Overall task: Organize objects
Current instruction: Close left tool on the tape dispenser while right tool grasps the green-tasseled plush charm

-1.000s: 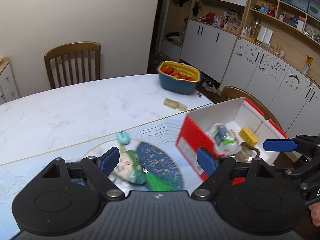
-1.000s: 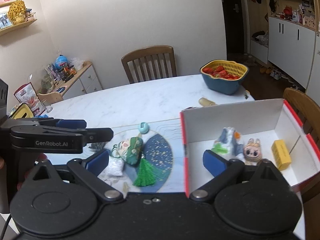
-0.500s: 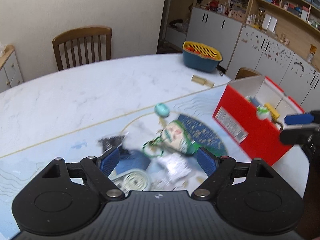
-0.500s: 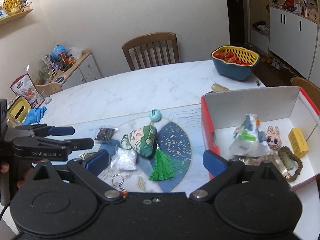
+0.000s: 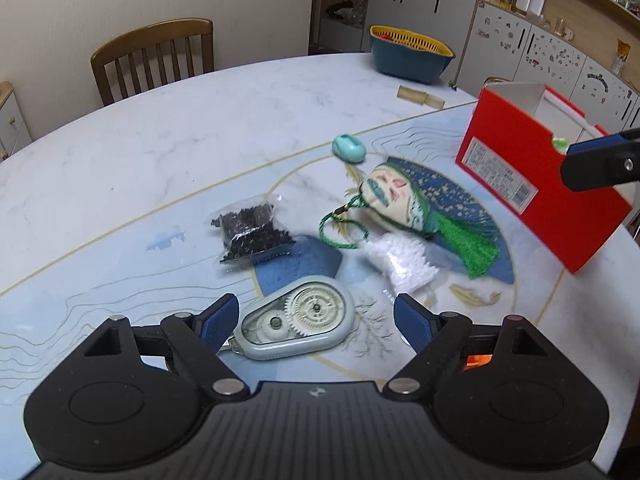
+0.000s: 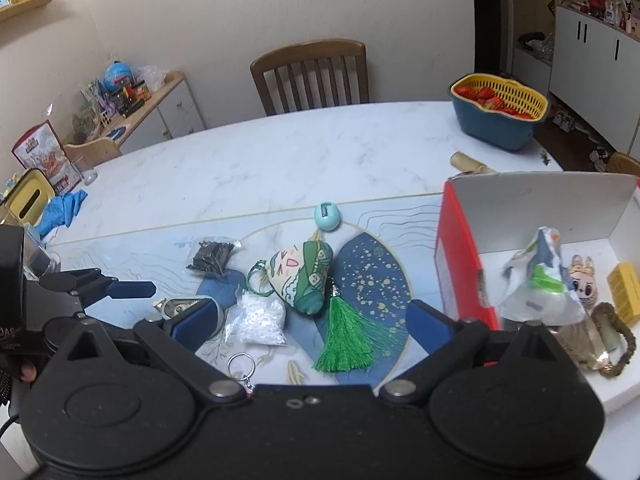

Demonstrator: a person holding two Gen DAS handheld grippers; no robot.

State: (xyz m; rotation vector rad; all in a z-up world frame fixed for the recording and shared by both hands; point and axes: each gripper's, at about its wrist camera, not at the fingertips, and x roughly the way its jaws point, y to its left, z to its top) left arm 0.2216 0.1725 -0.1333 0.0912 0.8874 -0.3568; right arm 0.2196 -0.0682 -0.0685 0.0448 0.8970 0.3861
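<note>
Left gripper (image 5: pixel 316 322): fingers spread wide and empty, hanging low over the near part of the table (image 5: pixel 168 128) with the grey correction-tape dispenser (image 5: pixel 298 328) lying between its blue pads
Right gripper (image 6: pixel 314 316): also spread apart, holding nothing – it hovered above the green tassel (image 6: pixel 346 338) and the bag of white beads (image 6: pixel 258 318)
Correction-tape dispenser: flat on the patterned mat (image 5: pixel 120 280), its white gears showing through the clear face, its narrow end toward the left finger
Dark-bead bag (image 5: pixel 250 232): a clear packet just beyond the dispenser, apart from it
White-bead bag: beside the sachet, its edge against the green cord loop (image 5: pixel 340 228)
Sachet (image 5: pixel 396 200): a cream and green pouch with a painted face, lying on the dark blue patch of the mat, tassel trailing from it toward the red box (image 5: pixel 536 184)
Teal egg-shaped case (image 5: pixel 349 149): further out, near the mat's gold border, apart from the sachet
Key ring (image 6: pixel 241 366): close to the right gripper's body, near the white beads
Red box: open-topped at the right edge of the table – inside lay a crumpled packet (image 6: pixel 538 280), a small bunny-eared doll (image 6: pixel 582 282), a yellow block (image 6: pixel 626 292) and a brown beaded bracelet (image 6: pixel 618 340)
Far side: a blue and yellow basket (image 6: pixel 498 114) of red fruit, a small tan roll (image 6: pixel 468 162) near it, a wooden chair (image 6: pixel 312 76) behind the table
</note>
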